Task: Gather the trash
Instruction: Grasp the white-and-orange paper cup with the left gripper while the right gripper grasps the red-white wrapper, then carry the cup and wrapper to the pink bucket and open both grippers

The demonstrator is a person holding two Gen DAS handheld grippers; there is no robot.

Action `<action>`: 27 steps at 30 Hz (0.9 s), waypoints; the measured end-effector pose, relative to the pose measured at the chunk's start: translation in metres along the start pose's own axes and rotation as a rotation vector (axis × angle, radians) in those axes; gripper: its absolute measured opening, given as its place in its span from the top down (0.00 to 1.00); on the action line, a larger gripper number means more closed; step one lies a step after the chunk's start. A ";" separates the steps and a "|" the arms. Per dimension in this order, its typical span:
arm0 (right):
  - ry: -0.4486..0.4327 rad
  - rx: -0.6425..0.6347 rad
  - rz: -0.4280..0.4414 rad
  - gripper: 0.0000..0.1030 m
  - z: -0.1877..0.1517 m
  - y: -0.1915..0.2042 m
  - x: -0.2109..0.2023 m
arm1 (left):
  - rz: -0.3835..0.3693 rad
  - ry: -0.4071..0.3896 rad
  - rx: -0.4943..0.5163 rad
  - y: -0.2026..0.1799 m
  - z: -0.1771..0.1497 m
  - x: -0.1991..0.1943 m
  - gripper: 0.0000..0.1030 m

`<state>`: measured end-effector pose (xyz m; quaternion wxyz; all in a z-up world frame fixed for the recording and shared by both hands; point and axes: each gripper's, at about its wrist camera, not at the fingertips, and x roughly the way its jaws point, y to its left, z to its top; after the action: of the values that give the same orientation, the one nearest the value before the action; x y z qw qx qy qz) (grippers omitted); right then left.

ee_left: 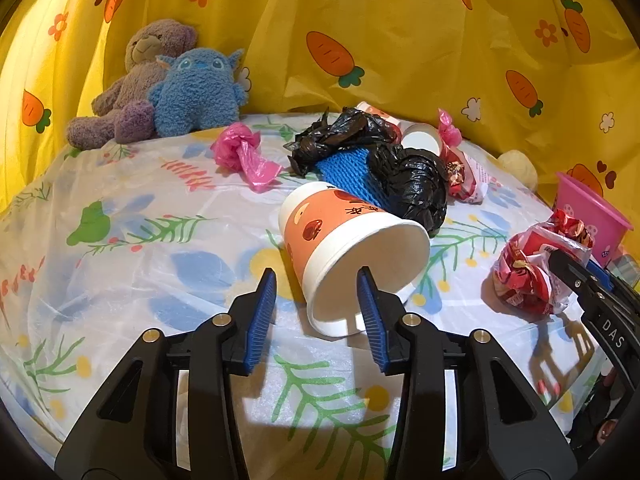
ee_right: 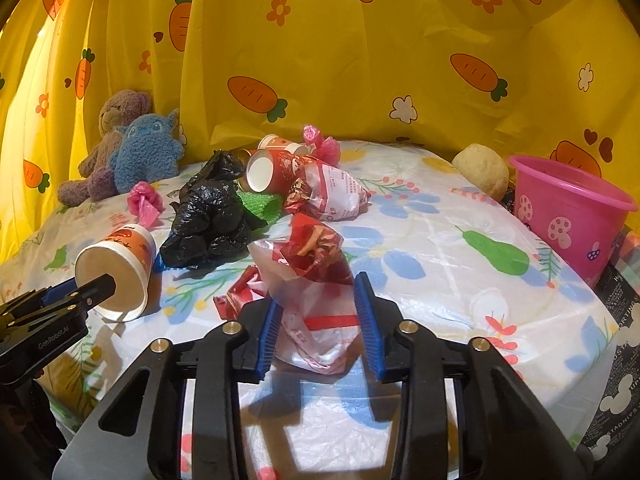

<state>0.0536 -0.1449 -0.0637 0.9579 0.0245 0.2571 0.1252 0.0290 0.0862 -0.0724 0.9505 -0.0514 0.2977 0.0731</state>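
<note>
i was at the very start of the clearing, as far as i could judge: nearly all the litter lay loose on the flowered sheet (ee_right: 460, 240) and i could not see into the pink bin (ee_right: 572, 224), which stood ahead and to the right of my right gripper (ee_right: 320, 316). my left gripper (ee_left: 316, 300) had one blue pad inside the mouth of the tipped orange paper cup (ee_left: 344, 240) and the other outside its wall, so the rim sat between the jaws; they stood partly closed, and i could not tell whether the pads were actually pressing the wall. my right gripper straddled the crumpled red-and-clear wrapper (ee_right: 312, 280), jaws likewise partly closed, with the left pad against the plastic and the right pad at its edge; whether it truly had a bite i could not tell. neither piece had been lifted clear of the sheet. beyond the cup lay the black plastic bag (ee_left: 408, 184) over a blue mesh sleeve (ee_left: 352, 172), with a pink bag scrap (ee_left: 244, 156) to its left, and further ahead of my right tool a red paper cup (ee_right: 268, 172) on its side and another wrapper (ee_right: 336, 196). all of that remained to be gathered. the two plush toys (ee_left: 160, 88) at the far left were not trash, i judged.
</note>
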 end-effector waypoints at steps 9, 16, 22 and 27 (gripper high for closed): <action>-0.011 0.009 0.005 0.84 0.001 -0.005 -0.002 | -0.011 0.019 -0.034 0.004 0.002 0.007 0.96; -0.049 0.017 0.008 0.86 0.005 -0.010 -0.015 | -0.010 -0.033 -0.041 0.005 0.009 -0.007 0.98; -0.091 0.036 0.003 0.86 0.013 -0.019 -0.031 | -0.038 -0.089 -0.018 -0.009 0.024 -0.029 0.98; -0.138 0.048 -0.029 0.86 0.028 -0.034 -0.044 | -0.124 -0.104 0.011 -0.040 0.046 -0.037 0.98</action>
<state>0.0383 -0.1884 -0.0223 0.9742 0.0525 0.1938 0.1030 0.0310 0.0493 -0.0112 0.9676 -0.0606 0.2445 0.0152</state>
